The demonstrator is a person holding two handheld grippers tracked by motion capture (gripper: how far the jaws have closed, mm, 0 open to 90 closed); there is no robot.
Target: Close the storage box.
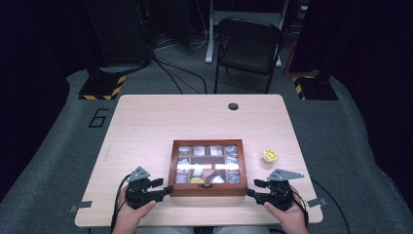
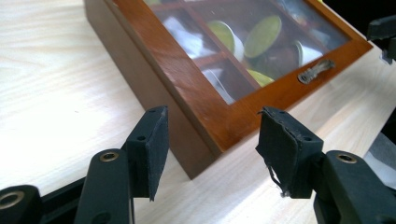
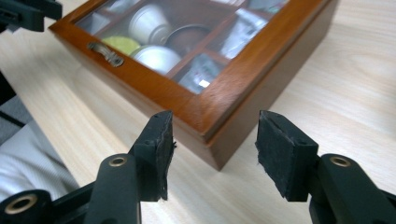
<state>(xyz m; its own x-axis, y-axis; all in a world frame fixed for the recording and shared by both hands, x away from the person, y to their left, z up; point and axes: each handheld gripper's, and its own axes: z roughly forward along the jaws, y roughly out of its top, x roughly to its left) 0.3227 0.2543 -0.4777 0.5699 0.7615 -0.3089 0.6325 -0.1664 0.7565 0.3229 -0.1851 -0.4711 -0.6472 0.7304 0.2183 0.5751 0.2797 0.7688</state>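
Wooden box [image 1: 208,167] with its glass lid down sits near the table's [image 1: 146,122] front edge. Left gripper [image 1: 165,189] and right gripper [image 1: 251,193] flank its near corners, jaws apart, seemingly clear of the wood.

Box [image 1: 208,167] contents blurred under lid glare in high view; compartments unreadable. Far end of box cut off by top edge in both gripper views. Small yellow item [image 1: 270,155] right of box too small to identify.
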